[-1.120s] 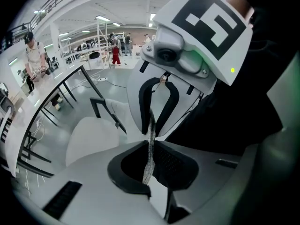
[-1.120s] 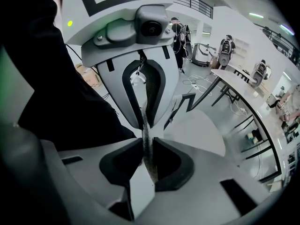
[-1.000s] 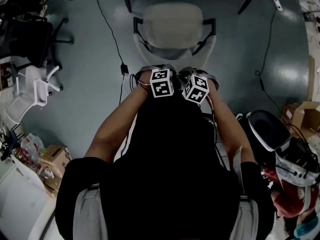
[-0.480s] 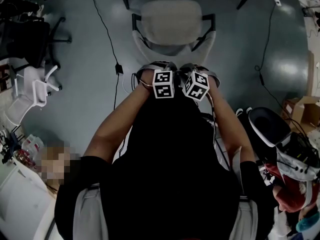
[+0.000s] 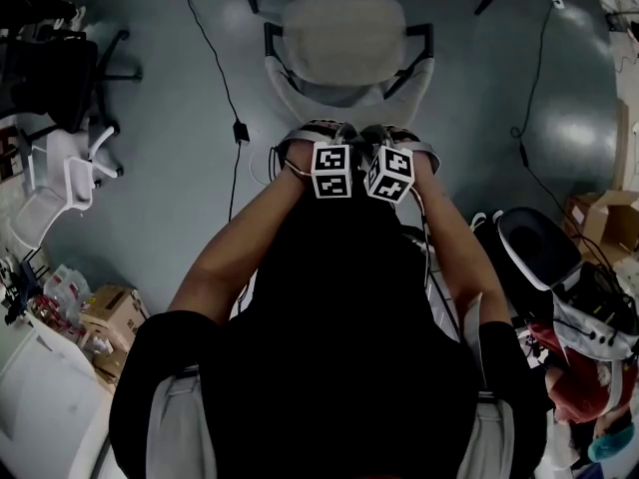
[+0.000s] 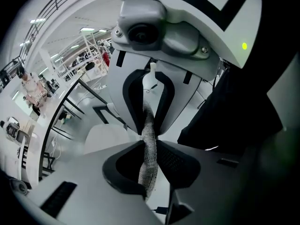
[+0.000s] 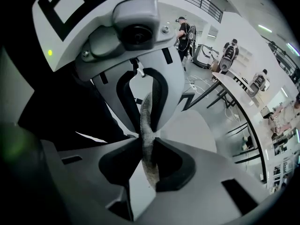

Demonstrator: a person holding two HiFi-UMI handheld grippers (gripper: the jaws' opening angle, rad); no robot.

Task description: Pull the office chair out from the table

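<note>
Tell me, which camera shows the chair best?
The head view: the chair shows its seat and both armrests in plain sight. Both gripper views show only a strip of its mesh back up close and some pale seat.

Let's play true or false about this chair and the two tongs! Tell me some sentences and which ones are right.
1. The office chair has a light-coloured seat. True.
2. The chair has no armrests. False: a black armrest runs along each side of the seat.
3. The left tongs and the right tongs each have the gray mesh of the backrest between their jaws. True; the left tongs' jaws have just been opening.
4. A cardboard box lies on the chair's seat. False: the cardboard box stands on the floor, off to the side.
5. The two tongs are far apart, one at each armrest. False: they sit side by side behind the seat.
</note>
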